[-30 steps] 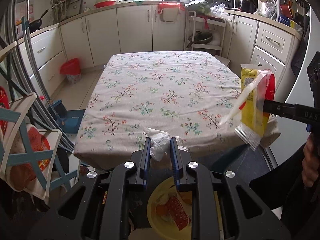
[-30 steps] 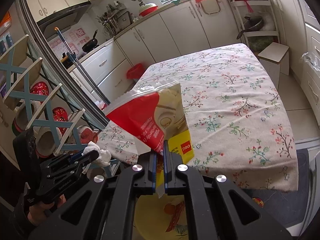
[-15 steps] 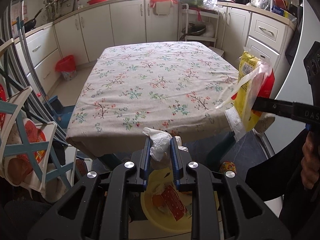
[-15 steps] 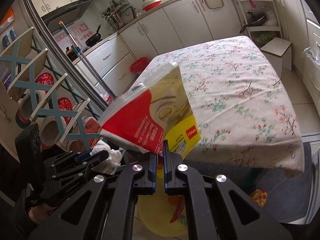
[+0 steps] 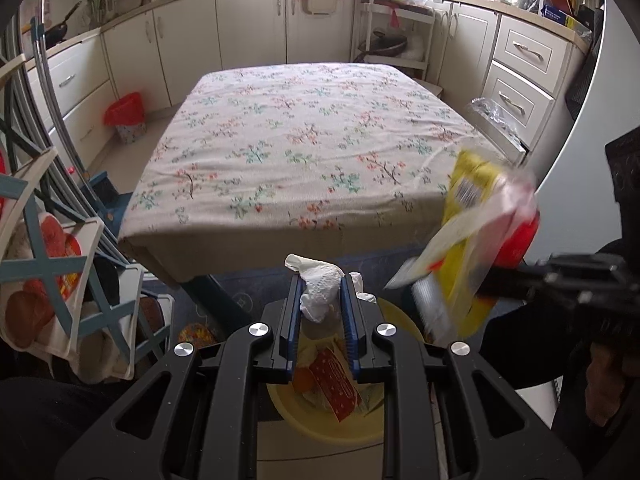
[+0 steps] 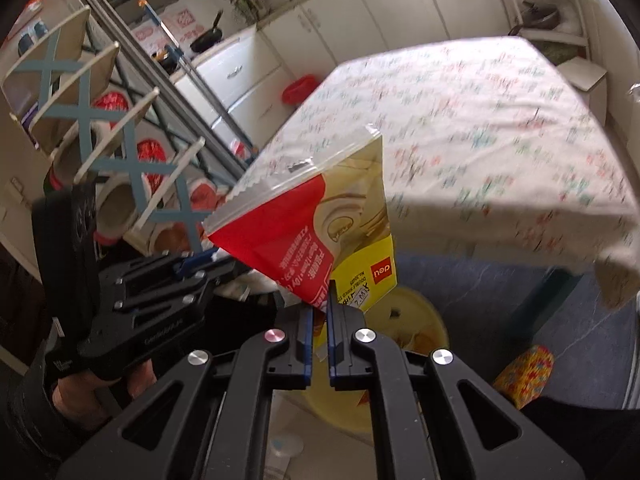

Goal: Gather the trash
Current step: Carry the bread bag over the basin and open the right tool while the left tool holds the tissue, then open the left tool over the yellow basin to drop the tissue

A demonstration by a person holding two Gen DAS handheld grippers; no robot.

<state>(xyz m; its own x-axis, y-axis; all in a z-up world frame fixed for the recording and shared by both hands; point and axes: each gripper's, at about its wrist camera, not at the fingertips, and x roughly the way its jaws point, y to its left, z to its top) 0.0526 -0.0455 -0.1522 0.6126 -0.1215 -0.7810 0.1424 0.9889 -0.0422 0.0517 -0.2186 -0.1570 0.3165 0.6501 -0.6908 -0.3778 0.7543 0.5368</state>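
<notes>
Left wrist view: the left gripper [image 5: 320, 300] pointed down over a yellow bin [image 5: 320, 424] on the floor, its fingers [image 5: 294, 308] narrow and pinching a crumpled white tissue [image 5: 320, 292] that stuck up btwn the blue pads. The bin already held scraps, incl. a red wrapper [image 5: 336, 392] and sth orange. Beyond it stood the table w/ floral cloth [image 5: 296, 148], top bare. At right, the right gripper [image 5: 496, 280] came in from the side holding a red-and-yellow plastic packet [image 5: 476, 248], blurred, just off the table's near right corner and above the bin's right rim. A small red bin [image 5: 126, 116] sat by the cabinets [image 5: 248, 28] at far left.

Right wrist view: right gripper [image 6: 319, 316] fingers [image 6: 306, 328] nearly touching, clamped on the bottom edge of the red-and-yellow plastic packet [image 6: 312, 232], which stood up tilted, clear strip on top. The yellow bin [image 6: 416, 320] lay directly below and behind the packet. At left, the left gripper [image 6: 208, 264] w/ the white tissue [image 6: 240, 284] only partly visible behind the packet, a hand [image 6: 80, 396] under its black body. Table w/ floral cloth [image 6: 480, 128] filled upper right; a blue-and-cream rack [image 6: 104, 128] w/ red items stood at left.
</notes>
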